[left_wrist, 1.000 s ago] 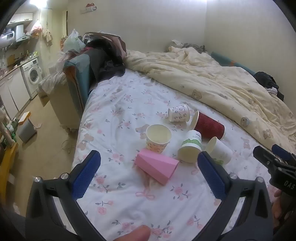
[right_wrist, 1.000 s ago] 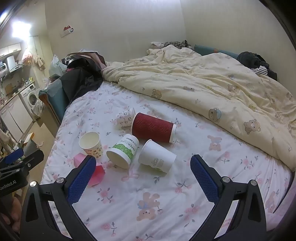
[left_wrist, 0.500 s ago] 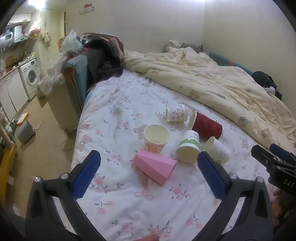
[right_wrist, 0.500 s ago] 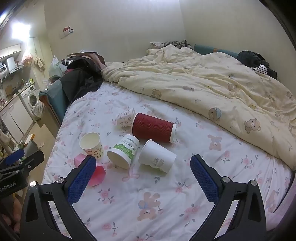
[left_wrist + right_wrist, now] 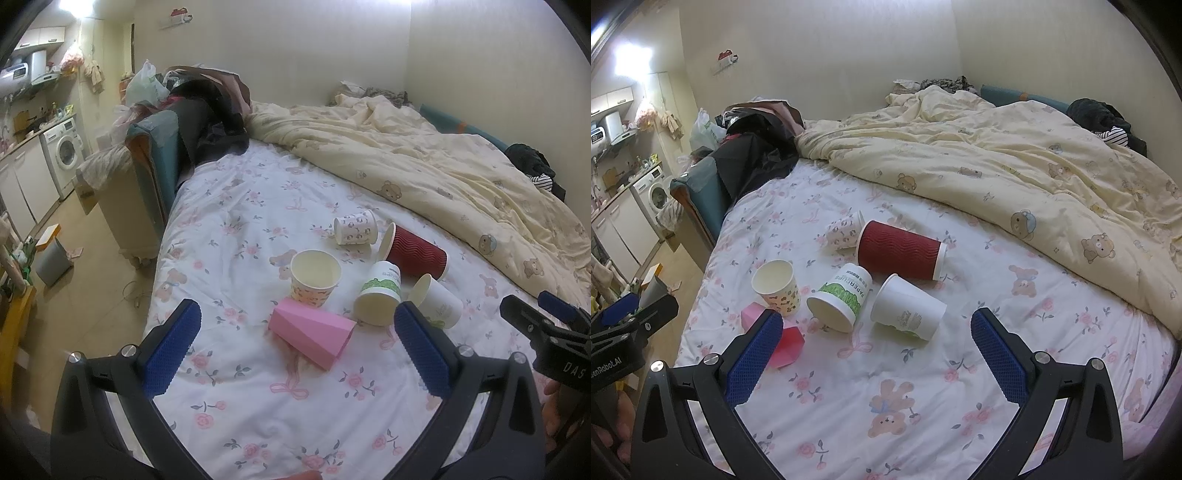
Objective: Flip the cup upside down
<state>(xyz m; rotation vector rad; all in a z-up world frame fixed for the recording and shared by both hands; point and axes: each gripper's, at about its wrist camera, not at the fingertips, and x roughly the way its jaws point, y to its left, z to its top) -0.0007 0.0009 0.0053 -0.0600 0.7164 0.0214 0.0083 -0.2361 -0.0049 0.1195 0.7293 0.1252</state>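
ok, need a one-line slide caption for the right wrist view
Open right gripper above a floral bedsheet with six paper cups: one upright, five tipped over.

I see a pink cup point(image 5: 311, 332), a ribbed dark-red cup point(image 5: 899, 250), a white sheet point(image 5: 240, 236) with pink roses, and my blue pads point(image 5: 171, 347).

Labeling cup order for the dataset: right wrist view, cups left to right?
Pink cup → upright yellow-patterned cup → green-label cup → plain white cup. The small patterned cup and red cup lie farther back and overlap that span, so they're left out.
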